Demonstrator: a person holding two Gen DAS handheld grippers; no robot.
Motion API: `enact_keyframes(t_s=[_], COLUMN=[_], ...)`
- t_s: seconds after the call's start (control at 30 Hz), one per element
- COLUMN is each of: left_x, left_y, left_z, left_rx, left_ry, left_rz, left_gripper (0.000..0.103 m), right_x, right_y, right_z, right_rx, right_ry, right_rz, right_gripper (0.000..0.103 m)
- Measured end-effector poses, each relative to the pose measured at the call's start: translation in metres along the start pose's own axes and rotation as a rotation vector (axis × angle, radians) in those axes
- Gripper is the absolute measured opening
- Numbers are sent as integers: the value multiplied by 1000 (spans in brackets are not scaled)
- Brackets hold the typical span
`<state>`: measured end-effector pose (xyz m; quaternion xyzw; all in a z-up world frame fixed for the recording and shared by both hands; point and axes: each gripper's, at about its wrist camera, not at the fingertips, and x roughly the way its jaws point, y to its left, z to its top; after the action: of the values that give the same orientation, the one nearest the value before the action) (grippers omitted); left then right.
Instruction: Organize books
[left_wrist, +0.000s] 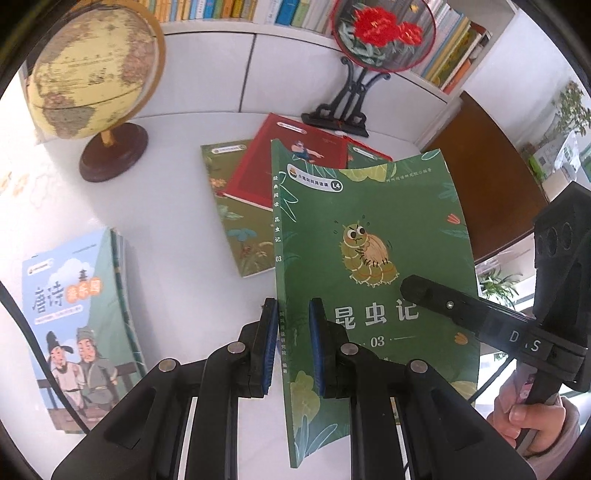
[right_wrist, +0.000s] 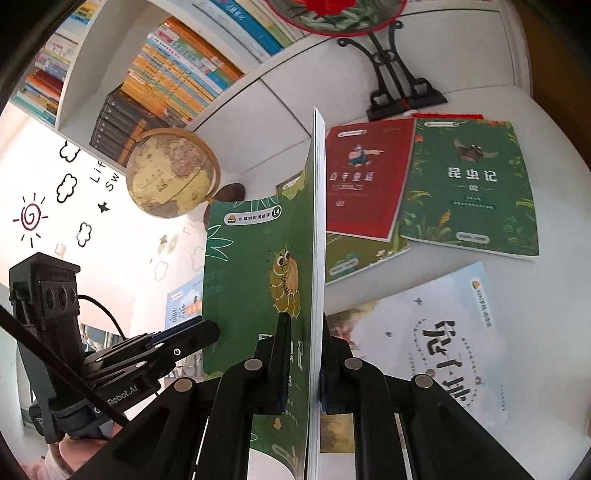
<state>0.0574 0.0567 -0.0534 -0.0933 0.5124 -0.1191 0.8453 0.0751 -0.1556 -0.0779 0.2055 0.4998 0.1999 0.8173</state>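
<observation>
green insect book (left_wrist: 373, 236): upright, lifted off table | red book (right_wrist: 365, 177), green book (right_wrist: 472, 188): flat, overlapping

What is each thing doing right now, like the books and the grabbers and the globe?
Green bug book: closed, lifted off the table, gripped from both sides.
Left gripper: shut on the spine edge.
Right gripper: shut on the page edge.
Red book: closed, lying flat on another book.
Blue book stack: lying flat.
Globe: upright on its stand.
</observation>
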Motion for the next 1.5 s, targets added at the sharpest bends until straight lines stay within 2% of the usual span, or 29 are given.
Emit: enact_keyframes(t_s=[0.17, 0.5, 1.0, 1.23, 1.5], left_x=[-10, -40, -84, -94, -91], left_y=[16, 65, 172, 204, 230], left_z=[-4, -8, -38, -49, -62], left_rx=[-30, -101, -307, -377, -454], left_ry=[-21, -81, -153, -183, -185], left_rz=[-3, 5, 70, 87, 85], left_gripper=[13, 13, 13, 13, 13], right_x=[3, 20, 94, 125, 150], right_y=[15, 61, 166, 196, 222], right_z=[1, 5, 1, 0, -5], right_rx=[6, -42, -224, -269, -344], right_ry=[11, 25, 153, 210, 259], right_rz=[44, 61, 129, 154, 142], right_gripper=[12, 12, 12, 12, 12])
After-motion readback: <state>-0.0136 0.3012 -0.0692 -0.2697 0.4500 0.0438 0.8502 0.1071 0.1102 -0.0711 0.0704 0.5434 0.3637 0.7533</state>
